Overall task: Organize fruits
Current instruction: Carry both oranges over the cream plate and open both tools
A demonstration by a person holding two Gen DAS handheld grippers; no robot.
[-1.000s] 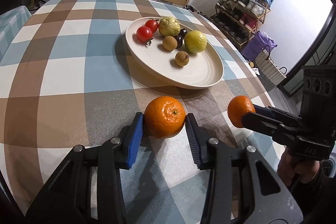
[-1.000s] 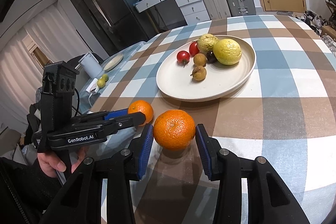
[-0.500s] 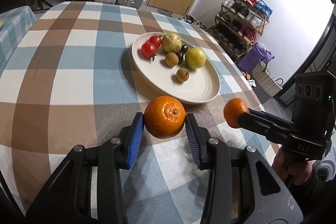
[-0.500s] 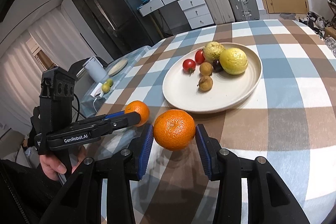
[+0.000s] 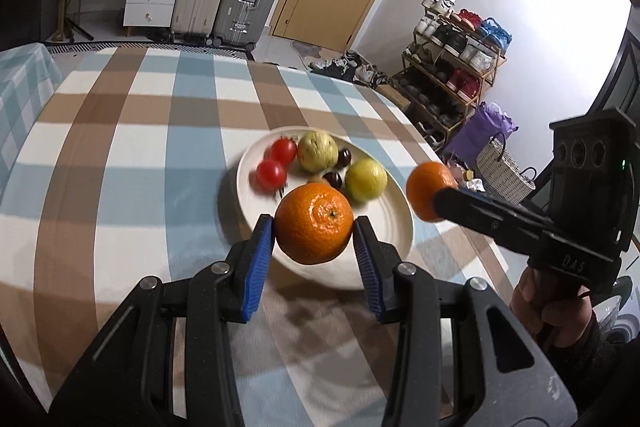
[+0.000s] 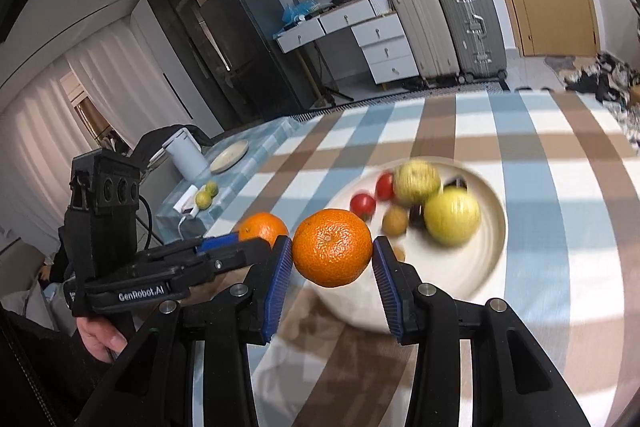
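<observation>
A checked desk [image 5: 120, 163] fills the frame's middle, with a plate [image 5: 394, 227] of fruit at centre. An orange [image 5: 314, 229] is clamped by the left hand-held gripper [image 5: 314, 241], another orange [image 6: 332, 253] by the right hand-held gripper [image 6: 332, 265]; the plate lies just ahead of both.

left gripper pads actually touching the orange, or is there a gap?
Touching. The left wrist view shows the left gripper with both blue pads pressed against the sides of the orange, no gap, fruit held off the checked tablecloth.
</observation>
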